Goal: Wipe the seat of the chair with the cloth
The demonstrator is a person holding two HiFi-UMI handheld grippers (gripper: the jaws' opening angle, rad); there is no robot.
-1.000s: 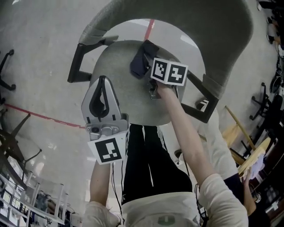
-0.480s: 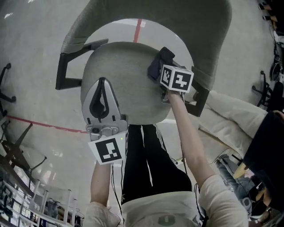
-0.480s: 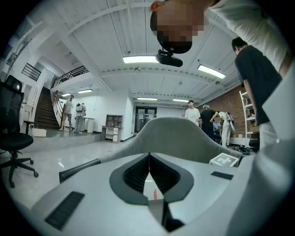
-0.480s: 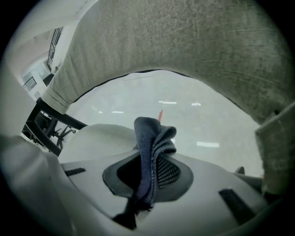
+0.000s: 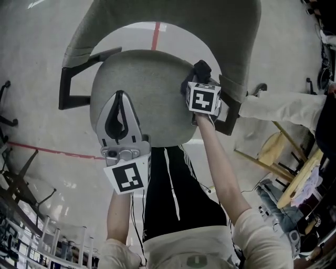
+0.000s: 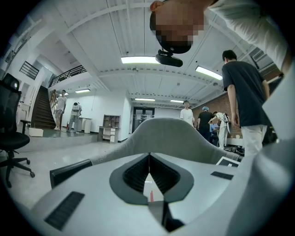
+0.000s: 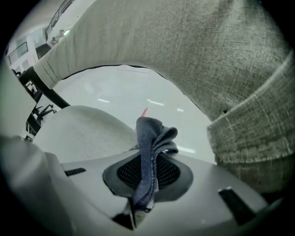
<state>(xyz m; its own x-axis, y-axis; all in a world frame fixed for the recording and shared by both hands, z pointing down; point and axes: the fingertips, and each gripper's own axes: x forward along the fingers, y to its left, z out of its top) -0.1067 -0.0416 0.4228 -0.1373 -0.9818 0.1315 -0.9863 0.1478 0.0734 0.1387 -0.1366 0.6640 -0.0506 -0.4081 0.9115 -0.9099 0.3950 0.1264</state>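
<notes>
The chair's round grey seat [image 5: 147, 84] lies below me, with its curved grey backrest [image 5: 173, 13] behind it. My right gripper [image 5: 198, 80] is at the seat's right rim, beside the backrest, shut on a dark blue cloth [image 5: 201, 69]. In the right gripper view the bunched cloth [image 7: 152, 136] sticks up from the jaws, with the seat [image 7: 83, 133] to the left and the backrest [image 7: 193, 50] arching above. My left gripper [image 5: 120, 95] hovers over the seat's front left, shut and holding nothing. Its tips [image 6: 149, 156] point at the backrest [image 6: 170, 133].
Black armrests [image 5: 71, 89] [image 5: 231, 113] flank the seat. A red tape line [image 5: 47, 149] crosses the floor. Another person's sleeve [image 5: 283, 107] and a wooden frame [image 5: 273, 152] are at the right. Office chair legs [image 5: 16, 184] stand at the left, and people [image 6: 244, 92] are nearby.
My right gripper has carried the cloth from the middle back of the seat across to its right rim. The left gripper has stayed where it was.
</notes>
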